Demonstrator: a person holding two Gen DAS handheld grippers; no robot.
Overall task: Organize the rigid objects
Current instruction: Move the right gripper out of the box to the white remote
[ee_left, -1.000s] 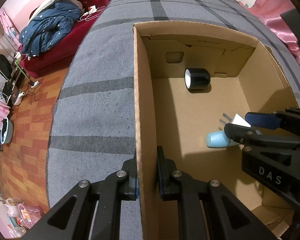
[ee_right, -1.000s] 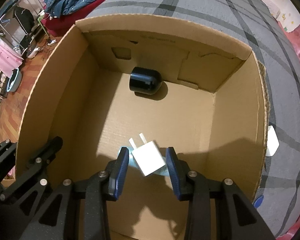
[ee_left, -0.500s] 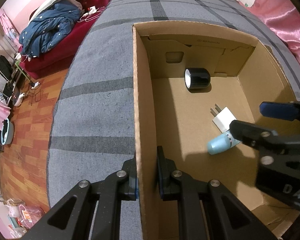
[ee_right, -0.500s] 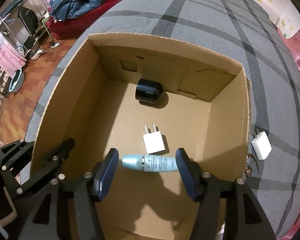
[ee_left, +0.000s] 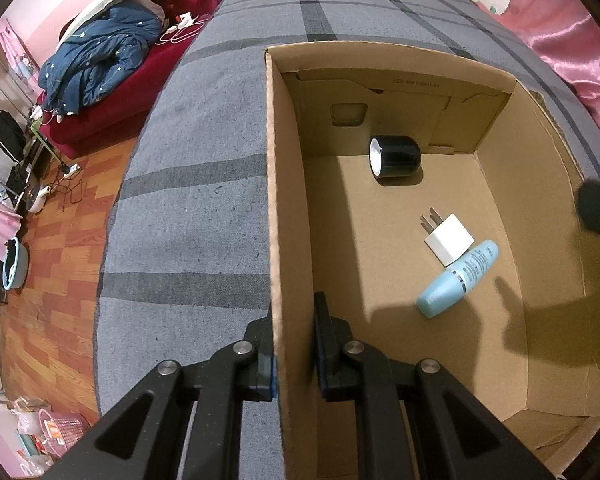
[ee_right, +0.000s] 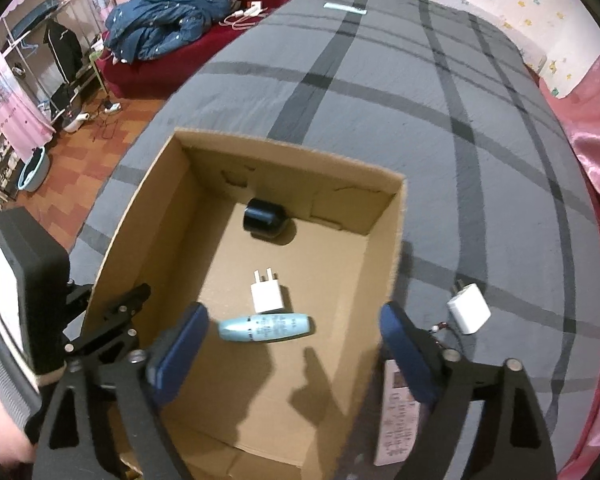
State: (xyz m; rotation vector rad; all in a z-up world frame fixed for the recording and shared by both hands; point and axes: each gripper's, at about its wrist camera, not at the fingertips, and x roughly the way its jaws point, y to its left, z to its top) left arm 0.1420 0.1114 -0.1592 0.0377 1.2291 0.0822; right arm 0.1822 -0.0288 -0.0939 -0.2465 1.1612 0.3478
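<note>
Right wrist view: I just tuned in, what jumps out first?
The open brown cardboard box on the grey striped bedcover holds a black cylindrical cap by the far wall, a white plug adapter mid-floor, and a pale blue tube against it. Another white charger lies outside, right of the box.

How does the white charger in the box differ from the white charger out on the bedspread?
The charger in the box lies on cardboard beside the blue tube; the charger on the bedspread lies outside the box wall. Their prongs point different ways. Both are white cubes, ungripped.
</note>
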